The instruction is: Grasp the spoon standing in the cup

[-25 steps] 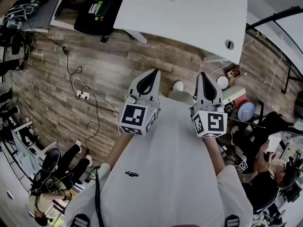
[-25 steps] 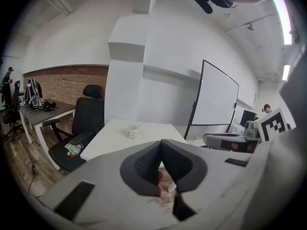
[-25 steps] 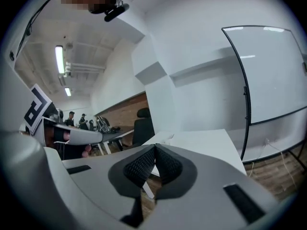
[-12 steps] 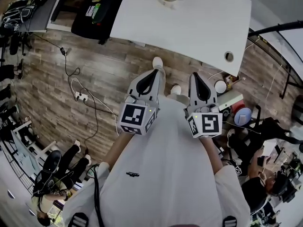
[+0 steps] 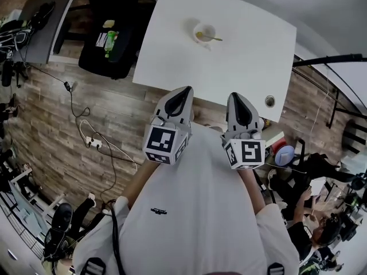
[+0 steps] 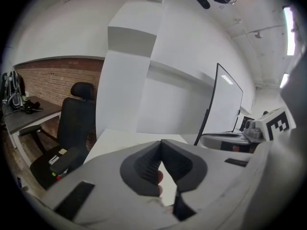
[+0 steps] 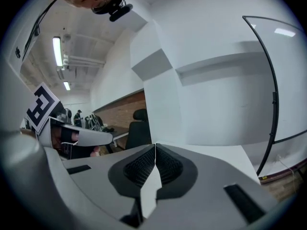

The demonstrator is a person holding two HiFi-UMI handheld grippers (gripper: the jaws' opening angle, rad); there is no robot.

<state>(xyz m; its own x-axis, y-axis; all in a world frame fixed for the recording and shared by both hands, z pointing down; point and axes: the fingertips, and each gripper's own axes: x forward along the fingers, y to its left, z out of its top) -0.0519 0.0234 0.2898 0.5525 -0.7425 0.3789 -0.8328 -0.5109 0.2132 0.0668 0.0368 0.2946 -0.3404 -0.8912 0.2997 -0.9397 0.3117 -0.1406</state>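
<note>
I see my left gripper (image 6: 160, 143) with its jaws closed tip to tip on nothing, and my right gripper (image 7: 155, 146) pressed together the same way, empty. The cup (image 5: 203, 32) with the spoon (image 5: 211, 37) sits on the table (image 5: 246, 62), well ahead of both sets of jaws, touched by neither

Shirt: white short-sleeved T-shirt (image 5: 200, 211), with a small dark logo (image 5: 159, 211) on the chest.
Cable: thin black cable (image 5: 117, 234) running down the shirt's left side.
Left gripper (image 5: 184, 91): pale grey moulded shell tapering to a point, with black ribbed pads (image 6: 146, 164) inside.
Right gripper (image 5: 235, 98): same grey shell and black ribbed lining.
Left cube (image 5: 165, 143): white, with black square markers.
Right cube (image 5: 245, 152): white, with black square markers.
</note>
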